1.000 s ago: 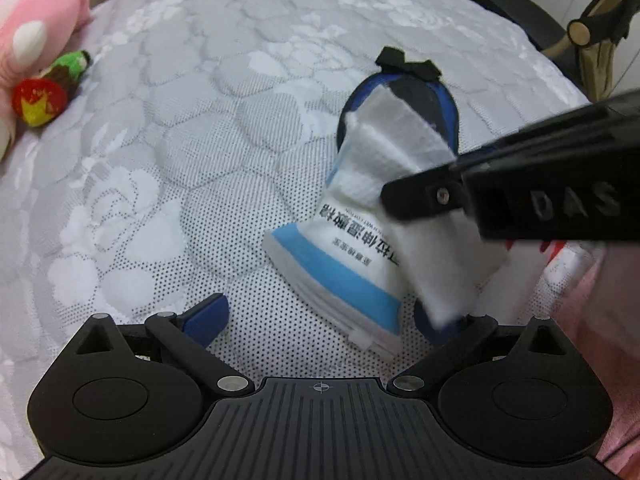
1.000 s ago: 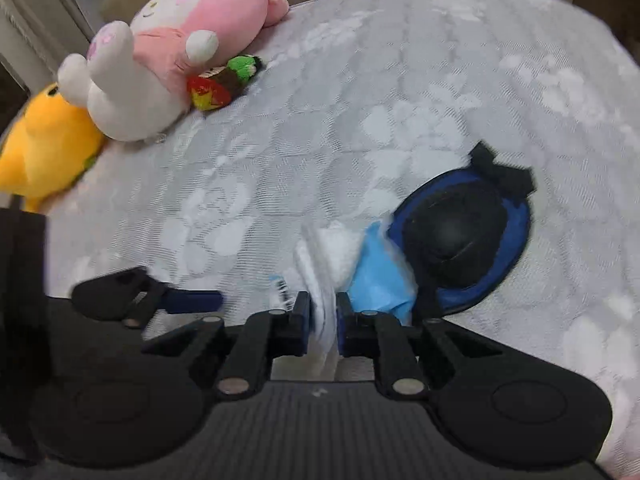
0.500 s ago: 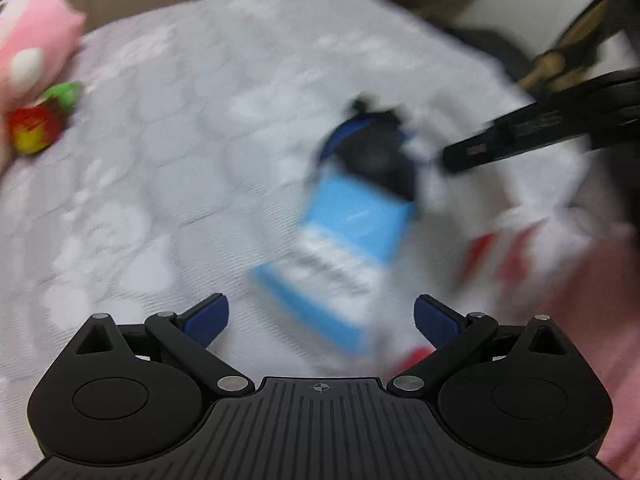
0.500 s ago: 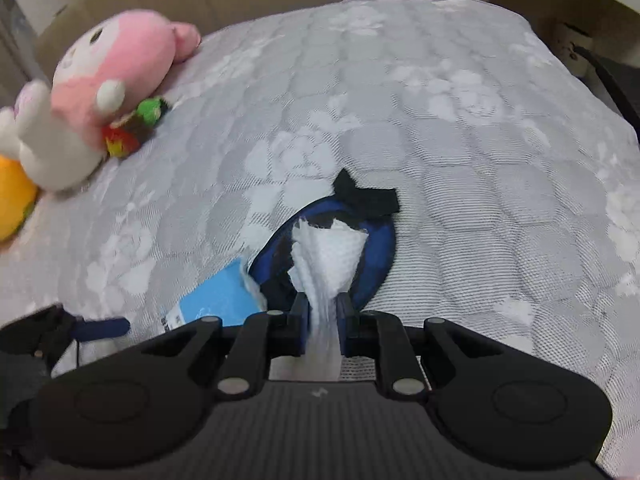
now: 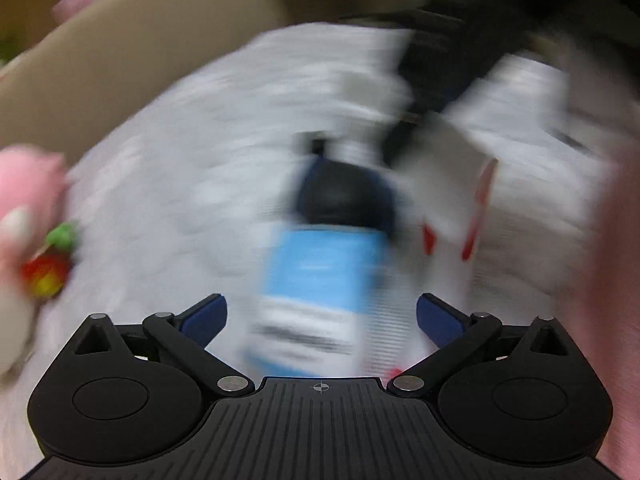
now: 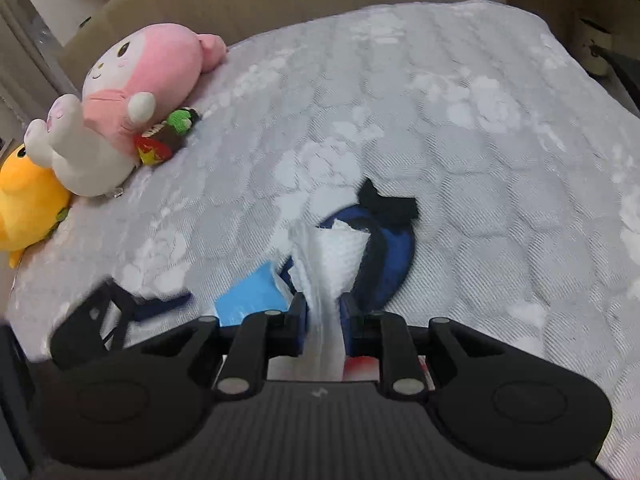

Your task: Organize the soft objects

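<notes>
Right tool (image 6: 323, 320) pinching a white tissue (image 6: 334, 256) just above the blue pouch (image 6: 390, 256) on the bed (image 6: 460, 128). Left tool (image 5: 322, 316) spread wide, blurry, over the blue packet (image 5: 320, 276).

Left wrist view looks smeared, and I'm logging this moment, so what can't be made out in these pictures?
- Left wrist view: motion blur makes the print on the blue pack unreadable.
- Right wrist view: the white tissue covers part of the blue-and-black pad; the right gripper hides the tissue's lower end.
- Right wrist view: the yellow plush is cut off by the left edge.
</notes>
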